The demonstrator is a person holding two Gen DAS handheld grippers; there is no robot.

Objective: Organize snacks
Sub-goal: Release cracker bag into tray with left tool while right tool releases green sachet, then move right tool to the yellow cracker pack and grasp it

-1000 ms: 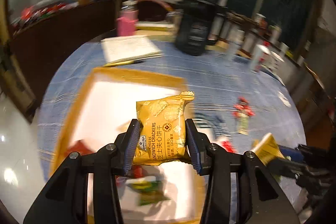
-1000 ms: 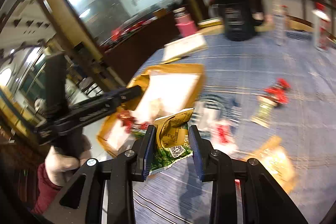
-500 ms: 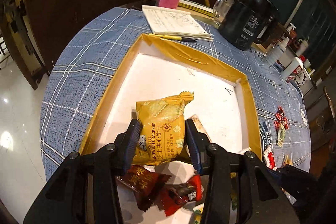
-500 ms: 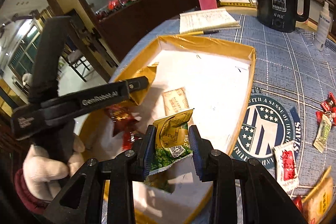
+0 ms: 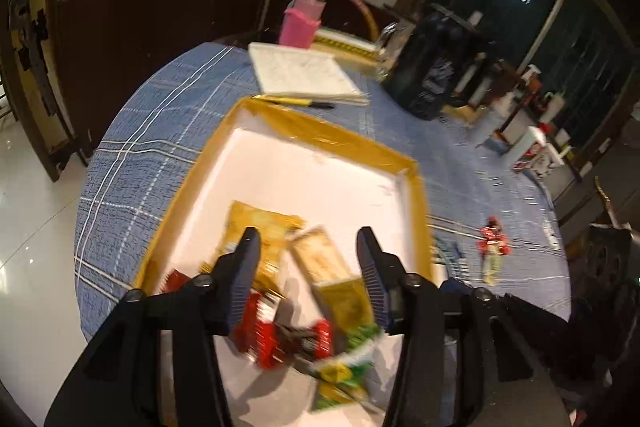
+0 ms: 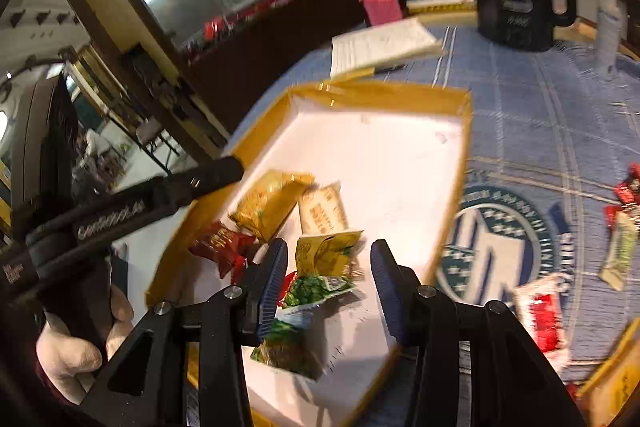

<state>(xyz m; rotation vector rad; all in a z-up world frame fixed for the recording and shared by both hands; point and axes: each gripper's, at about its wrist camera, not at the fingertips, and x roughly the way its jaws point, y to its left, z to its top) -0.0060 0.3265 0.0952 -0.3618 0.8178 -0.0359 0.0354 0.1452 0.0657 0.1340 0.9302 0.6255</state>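
Half a second ago both claws were clamped on packets; now both stand spread apart with nothing between their pads. The left claw (image 5: 308, 275) has let go of the yellow cracker packet (image 5: 260, 239), which lies flat in the tray (image 5: 320, 131) at about 10 o'clock from that claw, its long axis running from 7 toward 1 o'clock in the right wrist view (image 6: 268, 205). The right claw (image 6: 328, 283) has dropped the yellow-green packet (image 6: 324, 263), which now rests crumpled in the tray between its open fingers, yellow end toward 12 o'clock, green end toward 6. A small tan packet (image 6: 322, 211) lies just beside the cracker packet, and dark red wrappers (image 6: 222, 247) sit at 9 o'clock. On the blue checked table (image 6: 540, 115), more red sweets (image 6: 628, 191) remain outside the tray at 3 o'clock.
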